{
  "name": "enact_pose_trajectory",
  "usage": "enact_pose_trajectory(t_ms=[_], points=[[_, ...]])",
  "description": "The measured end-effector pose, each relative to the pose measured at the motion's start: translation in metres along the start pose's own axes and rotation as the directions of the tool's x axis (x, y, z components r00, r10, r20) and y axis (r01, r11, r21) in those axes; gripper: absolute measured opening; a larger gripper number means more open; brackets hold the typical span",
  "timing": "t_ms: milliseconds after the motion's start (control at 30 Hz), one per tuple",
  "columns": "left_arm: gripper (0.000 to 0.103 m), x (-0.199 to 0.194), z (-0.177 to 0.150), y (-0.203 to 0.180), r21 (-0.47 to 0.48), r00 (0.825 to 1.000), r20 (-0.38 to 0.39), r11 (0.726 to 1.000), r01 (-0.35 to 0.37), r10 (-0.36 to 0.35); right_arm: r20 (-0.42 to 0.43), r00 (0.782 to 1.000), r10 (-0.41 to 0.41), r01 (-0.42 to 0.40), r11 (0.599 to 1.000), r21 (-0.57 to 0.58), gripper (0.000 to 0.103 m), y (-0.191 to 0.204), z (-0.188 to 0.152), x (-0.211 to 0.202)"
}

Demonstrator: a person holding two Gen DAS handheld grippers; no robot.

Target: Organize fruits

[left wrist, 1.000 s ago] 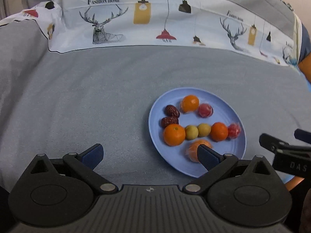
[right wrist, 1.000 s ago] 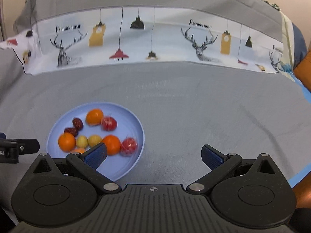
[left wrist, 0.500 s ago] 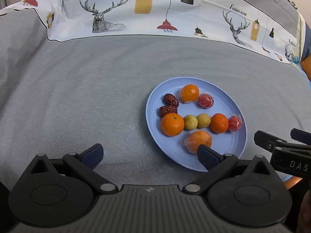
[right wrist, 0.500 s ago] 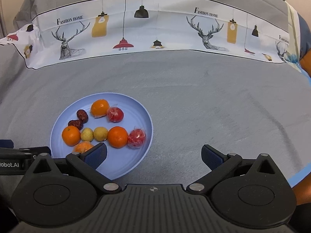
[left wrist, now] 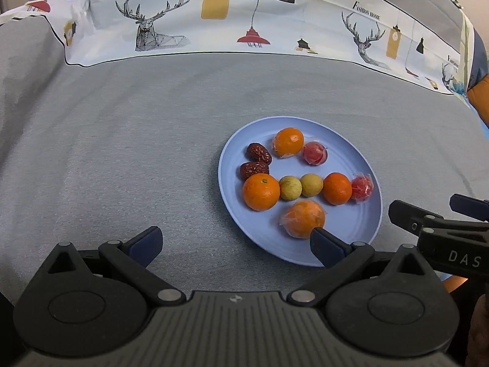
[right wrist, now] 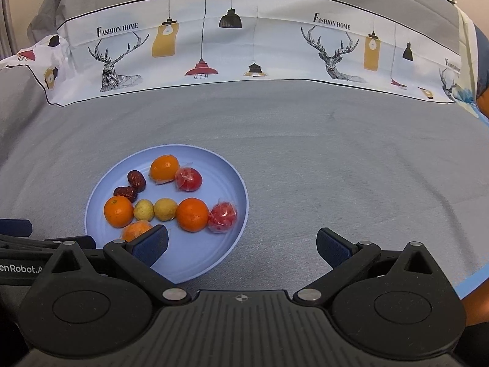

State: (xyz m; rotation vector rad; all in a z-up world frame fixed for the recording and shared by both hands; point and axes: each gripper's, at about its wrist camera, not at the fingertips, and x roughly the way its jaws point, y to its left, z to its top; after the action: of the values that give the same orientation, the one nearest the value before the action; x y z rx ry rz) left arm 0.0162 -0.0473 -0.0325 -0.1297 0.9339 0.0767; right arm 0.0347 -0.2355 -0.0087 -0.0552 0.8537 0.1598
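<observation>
A light blue plate (left wrist: pixel 360 159) (right wrist: pixel 214 263) lies on the grey cloth and holds several fruits. On it are bare oranges (left wrist: pixel 261 191) (right wrist: pixel 192 214), wrapped oranges (left wrist: pixel 288 142) (left wrist: pixel 303 218), two red dates (left wrist: pixel 259 152), two small yellow-green fruits (left wrist: pixel 311 185) (right wrist: pixel 143 209) and two wrapped red fruits (left wrist: pixel 314 153) (right wrist: pixel 223 217). My left gripper (left wrist: pixel 234 244) is open and empty, left of the plate's near edge. My right gripper (right wrist: pixel 241 246) is open and empty, over the plate's right rim. Its left fingertip (right wrist: pixel 151 244) partly hides a wrapped orange (right wrist: pixel 134 231).
A grey cloth (left wrist: pixel 122 153) covers the surface. A white band printed with deer and lamps (left wrist: pixel 214 15) (right wrist: pixel 229 49) runs across the back. An orange cushion (left wrist: pixel 479 101) shows at the far right edge.
Both grippers have pulled back and risen a little, so the plate sits slightly higher and fuller in both views. The jaws stayed open and no fruit moved.
</observation>
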Motion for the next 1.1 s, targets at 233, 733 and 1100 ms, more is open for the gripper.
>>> enact_pose_trajectory(t_ms=[233,733,1100], points=[[0.103,-0.0014,0.0000,-0.0011,0.003,1.000,0.005,1.000,0.007,-0.007,0.000,1.000,-0.001,0.001,1.000,0.000,0.102,0.0004,0.0003,0.0003],[0.103,-0.0019,-0.0008,-0.0020,0.006,1.000,0.004,1.000,0.015,-0.015,-0.002,1.000,-0.004,0.004,1.000,0.002,0.102,0.0001,-0.0006,0.0007],[0.103,0.0007,-0.0020,-0.0016,0.008,1.000,0.000,1.000,0.021,-0.021,-0.007,1.000,-0.008,0.008,1.000,0.010,0.102,-0.0012,-0.0010,0.0021]])
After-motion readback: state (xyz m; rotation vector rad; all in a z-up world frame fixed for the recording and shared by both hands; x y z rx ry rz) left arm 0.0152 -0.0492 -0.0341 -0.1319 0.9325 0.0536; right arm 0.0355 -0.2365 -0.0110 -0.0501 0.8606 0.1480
